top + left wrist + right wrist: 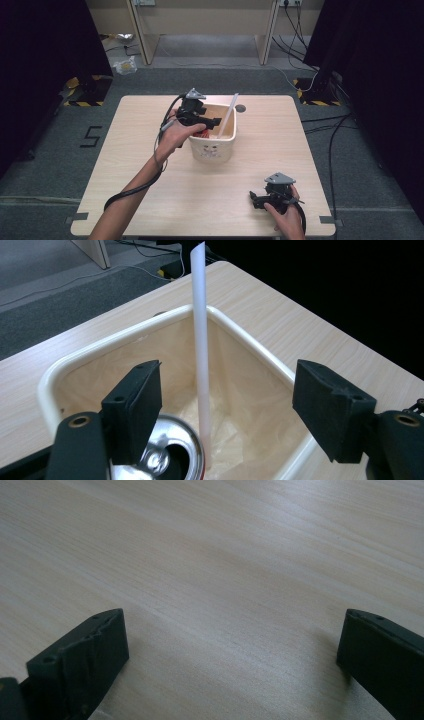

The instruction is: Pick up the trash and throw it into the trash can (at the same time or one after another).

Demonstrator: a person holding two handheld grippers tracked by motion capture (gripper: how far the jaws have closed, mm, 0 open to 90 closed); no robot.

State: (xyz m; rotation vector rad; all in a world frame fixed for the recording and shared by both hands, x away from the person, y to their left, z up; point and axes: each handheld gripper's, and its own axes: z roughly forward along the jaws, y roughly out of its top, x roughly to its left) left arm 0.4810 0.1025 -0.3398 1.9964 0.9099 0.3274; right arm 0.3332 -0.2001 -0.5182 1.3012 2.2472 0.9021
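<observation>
At the centre of the high view, a cream bin point(214, 145) is sitting on the wooden table point(150, 190), holding a red drink can point(167, 452) at its near-left corner and a white straw point(201, 355) leaning upright. Over its left rim the left gripper point(212, 121) is hovering with its 2 jaws spread and pinching nothing. At the lower right of that frame, the right gripper point(256, 199) is resting low over bare wood, its jaws likewise standing wide apart and empty.

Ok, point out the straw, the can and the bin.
straw point(201, 340), left gripper view, middle of its white shaft.
can point(172, 452), left gripper view, silver top by the opening.
bin point(212, 148), high view, front wall.
</observation>
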